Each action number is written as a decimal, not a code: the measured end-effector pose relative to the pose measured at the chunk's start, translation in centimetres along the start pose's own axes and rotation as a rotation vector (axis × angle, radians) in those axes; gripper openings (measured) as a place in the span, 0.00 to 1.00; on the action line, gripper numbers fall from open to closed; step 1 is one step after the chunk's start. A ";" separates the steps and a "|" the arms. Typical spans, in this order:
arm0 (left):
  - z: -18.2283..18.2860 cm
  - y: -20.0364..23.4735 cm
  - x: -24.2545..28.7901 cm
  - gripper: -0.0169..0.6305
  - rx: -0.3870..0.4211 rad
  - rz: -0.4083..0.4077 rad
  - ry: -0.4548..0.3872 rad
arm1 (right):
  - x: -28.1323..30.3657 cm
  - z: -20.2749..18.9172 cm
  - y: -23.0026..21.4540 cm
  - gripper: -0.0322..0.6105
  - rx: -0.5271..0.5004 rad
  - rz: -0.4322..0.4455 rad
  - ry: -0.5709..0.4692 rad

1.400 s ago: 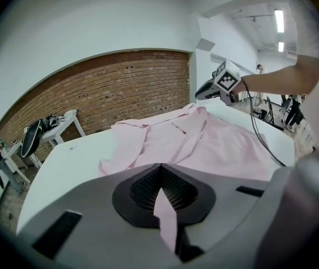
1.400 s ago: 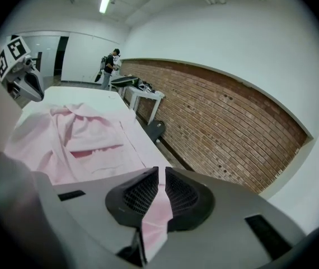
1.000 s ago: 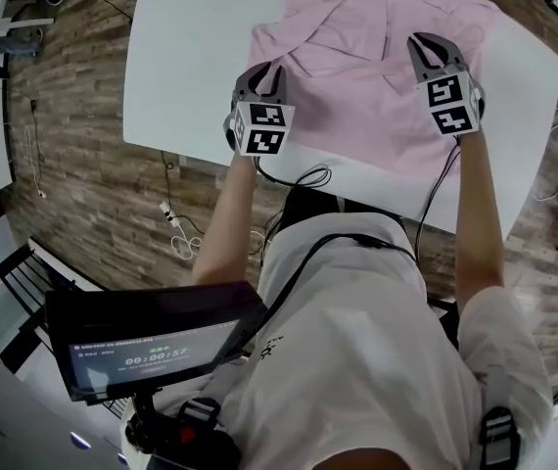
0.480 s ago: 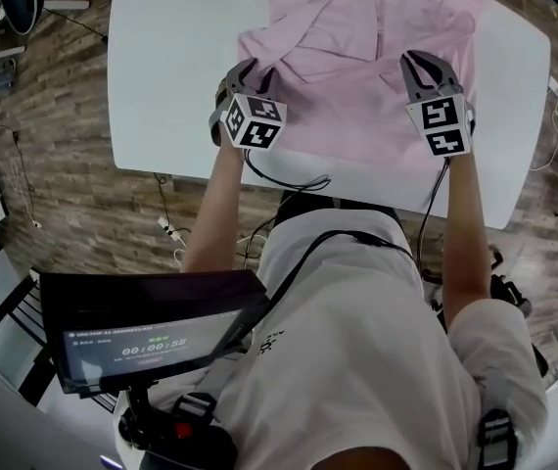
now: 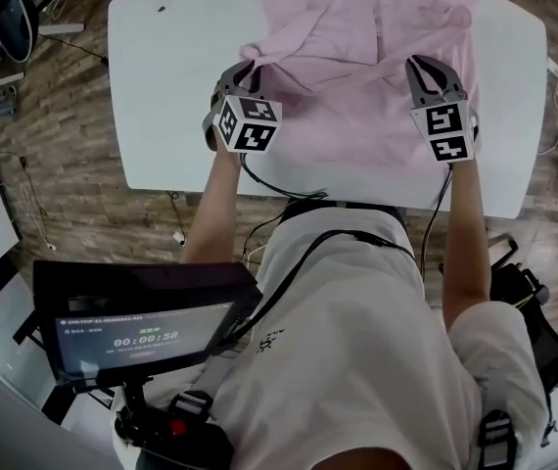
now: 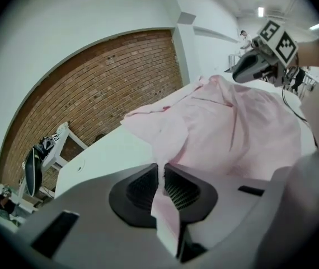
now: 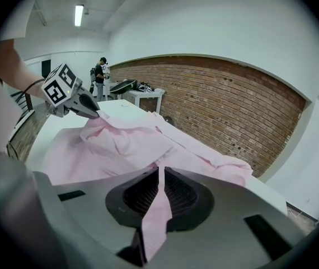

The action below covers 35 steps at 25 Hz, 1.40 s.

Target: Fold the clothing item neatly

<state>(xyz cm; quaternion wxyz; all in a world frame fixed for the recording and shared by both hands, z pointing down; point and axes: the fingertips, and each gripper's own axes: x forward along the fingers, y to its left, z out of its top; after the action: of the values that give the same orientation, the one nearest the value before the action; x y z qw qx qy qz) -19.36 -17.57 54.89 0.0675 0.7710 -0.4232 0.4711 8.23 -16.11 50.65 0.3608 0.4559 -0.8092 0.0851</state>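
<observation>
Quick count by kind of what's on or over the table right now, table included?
Pink shirt: 1
Grippers: 2 (left gripper, its fingers just closing on the shirt; right gripper, shut on it)
White table: 1
Total: 4

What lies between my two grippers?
Only the pink shirt, in the head view; the left gripper, jaws just closed further, and right gripper both pinch it.
</observation>
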 end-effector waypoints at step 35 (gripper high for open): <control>6.9 12.5 7.2 0.38 -0.140 -0.205 0.025 | -1.3 -3.1 0.8 0.10 0.007 -0.022 0.070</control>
<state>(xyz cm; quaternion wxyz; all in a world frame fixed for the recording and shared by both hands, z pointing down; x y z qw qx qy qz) -22.27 -33.17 53.05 0.1745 0.7977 -0.3731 0.4405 9.60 -13.39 52.19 0.3882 0.4626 -0.7908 0.0998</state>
